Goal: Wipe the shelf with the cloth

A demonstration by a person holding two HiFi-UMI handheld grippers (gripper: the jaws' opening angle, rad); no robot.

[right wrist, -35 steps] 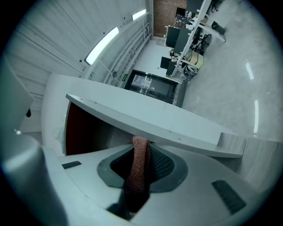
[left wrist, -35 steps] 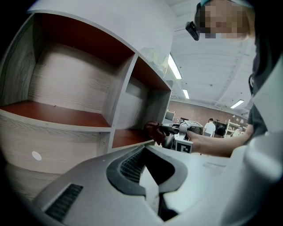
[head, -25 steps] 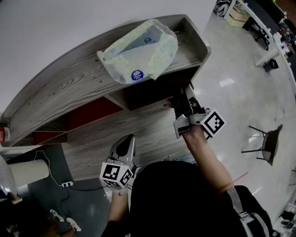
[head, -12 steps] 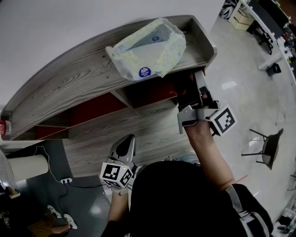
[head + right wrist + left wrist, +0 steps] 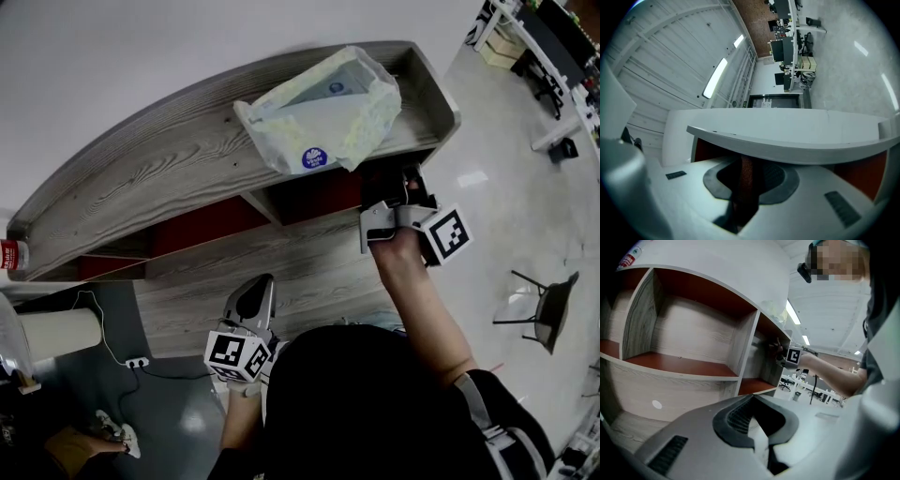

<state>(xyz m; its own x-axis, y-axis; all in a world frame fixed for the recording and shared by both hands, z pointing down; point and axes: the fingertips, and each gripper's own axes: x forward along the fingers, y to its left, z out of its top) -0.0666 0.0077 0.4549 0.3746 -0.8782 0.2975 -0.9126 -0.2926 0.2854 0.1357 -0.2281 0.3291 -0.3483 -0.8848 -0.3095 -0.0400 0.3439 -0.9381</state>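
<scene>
Reddish-brown cloth (image 5: 744, 176) is pinched between the jaws of the right gripper (image 5: 392, 192) inside the upper right compartment (image 5: 323, 195) of the wooden shelf (image 5: 141, 187), atop which a plastic bag (image 5: 373, 117) holding a white pack (image 5: 314, 111) is laid, while the left gripper (image 5: 255, 292), pressed together on nothing, is held low.

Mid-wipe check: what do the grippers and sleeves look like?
The left gripper and right gripper are light grey shells with dark ribbed pads. Each carries a white cube with black square markers. The person wears a black short-sleeved top.
</scene>
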